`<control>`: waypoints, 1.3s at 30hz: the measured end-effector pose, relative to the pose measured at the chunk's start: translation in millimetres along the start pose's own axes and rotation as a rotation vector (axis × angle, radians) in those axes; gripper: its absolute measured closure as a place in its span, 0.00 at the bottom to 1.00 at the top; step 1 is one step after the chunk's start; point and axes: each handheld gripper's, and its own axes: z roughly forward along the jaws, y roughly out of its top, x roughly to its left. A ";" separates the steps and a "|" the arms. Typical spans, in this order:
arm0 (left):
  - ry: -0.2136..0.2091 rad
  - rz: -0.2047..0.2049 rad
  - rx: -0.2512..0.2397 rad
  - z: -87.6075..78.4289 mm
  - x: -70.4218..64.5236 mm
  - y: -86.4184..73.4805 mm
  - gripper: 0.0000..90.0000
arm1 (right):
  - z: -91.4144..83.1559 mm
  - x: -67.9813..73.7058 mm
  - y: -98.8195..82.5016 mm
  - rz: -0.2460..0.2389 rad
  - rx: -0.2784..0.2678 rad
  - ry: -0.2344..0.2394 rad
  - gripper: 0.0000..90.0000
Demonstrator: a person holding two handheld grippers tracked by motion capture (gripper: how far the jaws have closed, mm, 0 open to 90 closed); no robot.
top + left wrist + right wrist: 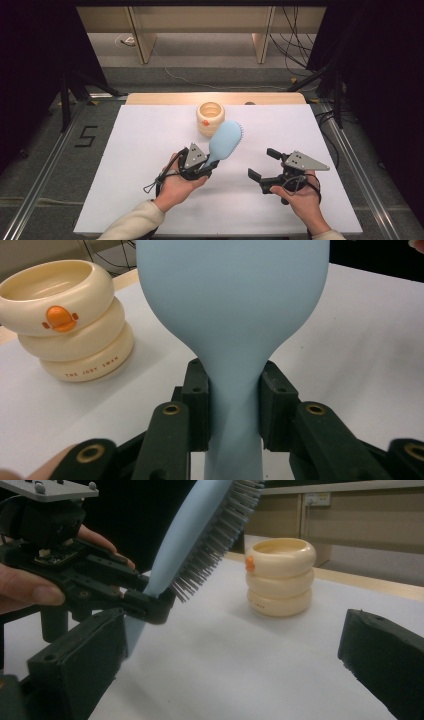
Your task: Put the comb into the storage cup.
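The white table stands before a dark room with cables on the floor. Your left gripper is clamped on the neck of the light blue brush, near the table's middle, so the head rises free, bristles turned to your right. Your right gripper stands wide open and empty, near the front edge. The cream ringed cup, close to the far edge, sits just behind the brush head, in the way of a forward push.

Black tongs with grey triangular plates; cream sleeves.
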 end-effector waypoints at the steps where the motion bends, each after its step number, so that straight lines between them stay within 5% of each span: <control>1: 0.000 0.004 -0.003 -0.3 -0.8 0.3 0.77 | 2.2 1.3 1.3 0.000 -0.003 0.001 0.01; 24: -0.018 0.025 -0.010 1.5 -15.6 1.1 0.77 | 28.2 14.9 29.0 0.002 -0.057 0.013 0.01; 39: -0.030 0.033 -0.014 3.2 -25.1 1.6 0.77 | 48.4 18.7 34.3 0.024 -0.036 0.002 0.01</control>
